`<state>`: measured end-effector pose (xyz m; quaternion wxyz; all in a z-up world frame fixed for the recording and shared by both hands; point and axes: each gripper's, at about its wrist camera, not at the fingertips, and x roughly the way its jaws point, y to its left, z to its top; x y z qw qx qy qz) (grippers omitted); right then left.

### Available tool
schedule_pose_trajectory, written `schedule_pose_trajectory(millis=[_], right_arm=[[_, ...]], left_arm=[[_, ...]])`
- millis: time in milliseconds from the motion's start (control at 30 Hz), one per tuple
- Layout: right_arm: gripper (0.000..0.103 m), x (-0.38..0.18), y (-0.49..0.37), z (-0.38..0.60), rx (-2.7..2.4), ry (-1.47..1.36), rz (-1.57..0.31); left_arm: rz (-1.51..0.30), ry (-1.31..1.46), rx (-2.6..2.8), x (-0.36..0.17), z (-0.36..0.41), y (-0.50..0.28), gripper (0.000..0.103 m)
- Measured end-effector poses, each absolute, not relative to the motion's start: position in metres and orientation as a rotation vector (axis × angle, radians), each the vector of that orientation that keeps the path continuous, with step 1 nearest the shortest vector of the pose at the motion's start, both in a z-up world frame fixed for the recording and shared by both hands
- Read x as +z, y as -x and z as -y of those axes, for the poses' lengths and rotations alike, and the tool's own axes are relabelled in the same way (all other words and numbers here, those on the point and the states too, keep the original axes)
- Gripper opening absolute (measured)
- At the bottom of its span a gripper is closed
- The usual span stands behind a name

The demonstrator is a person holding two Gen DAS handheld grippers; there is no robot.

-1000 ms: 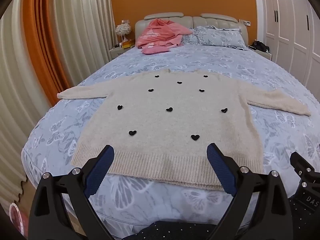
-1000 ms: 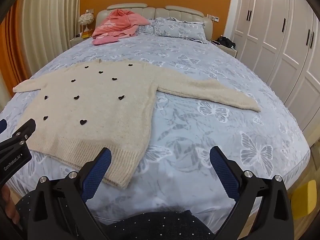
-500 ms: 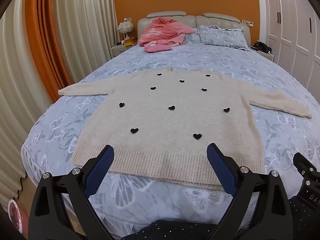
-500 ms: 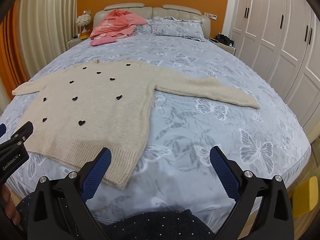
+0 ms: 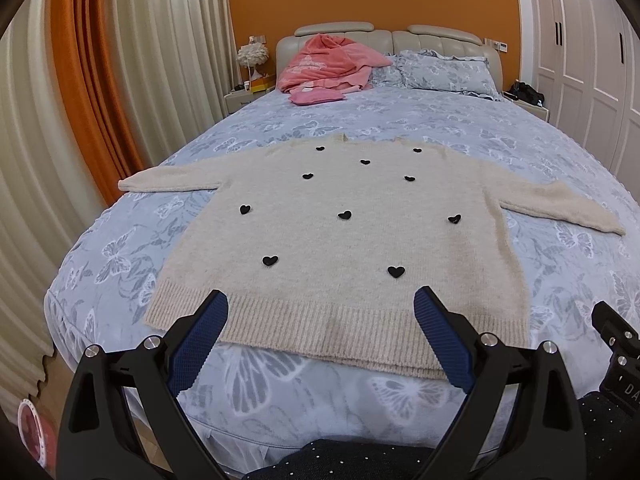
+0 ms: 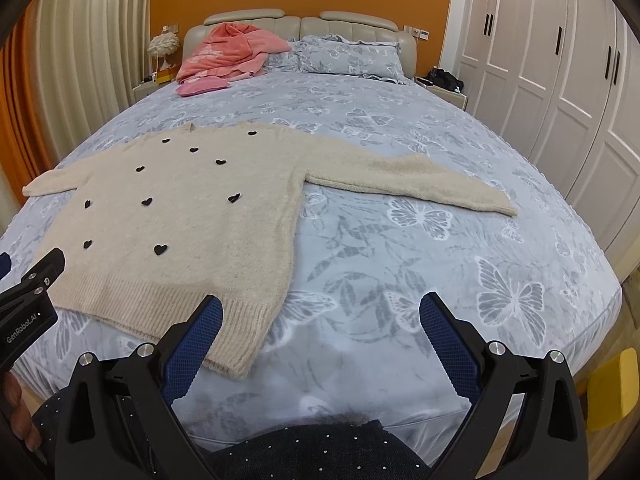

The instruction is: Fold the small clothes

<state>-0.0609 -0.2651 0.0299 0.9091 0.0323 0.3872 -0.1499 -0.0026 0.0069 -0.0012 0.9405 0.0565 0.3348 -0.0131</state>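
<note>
A beige knit sweater with black hearts (image 5: 352,236) lies flat on the bed, both sleeves spread out sideways and its ribbed hem nearest me. It also shows in the right wrist view (image 6: 192,216), with its right sleeve (image 6: 416,188) stretched across the bedspread. My left gripper (image 5: 322,336) is open and empty, held above the hem. My right gripper (image 6: 320,340) is open and empty, held above the hem's right corner and the bare bedspread.
The bed (image 5: 568,168) has a blue butterfly-print cover. Pink clothes (image 5: 328,68) and pillows (image 5: 444,72) lie at the headboard. Curtains (image 5: 80,120) hang on the left, white wardrobes (image 6: 560,80) stand on the right, and a yellow object (image 6: 610,392) is beside the bed.
Both grippers have tilted or drawn back slightly, so the sweater sits a little lower in each view. Both stay open. The sweater has not moved.
</note>
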Motion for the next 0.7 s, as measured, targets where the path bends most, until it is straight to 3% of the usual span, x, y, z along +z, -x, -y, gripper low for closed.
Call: schedule_pose_trajectory(millis=[700], right_arm=[[0.097, 0.0304, 0.0614, 0.2671, -0.310, -0.072, -0.796]], left_arm=[[-0.678, -0.133, -0.023, -0.0003, -0.0040, 0.0021, 0.092]])
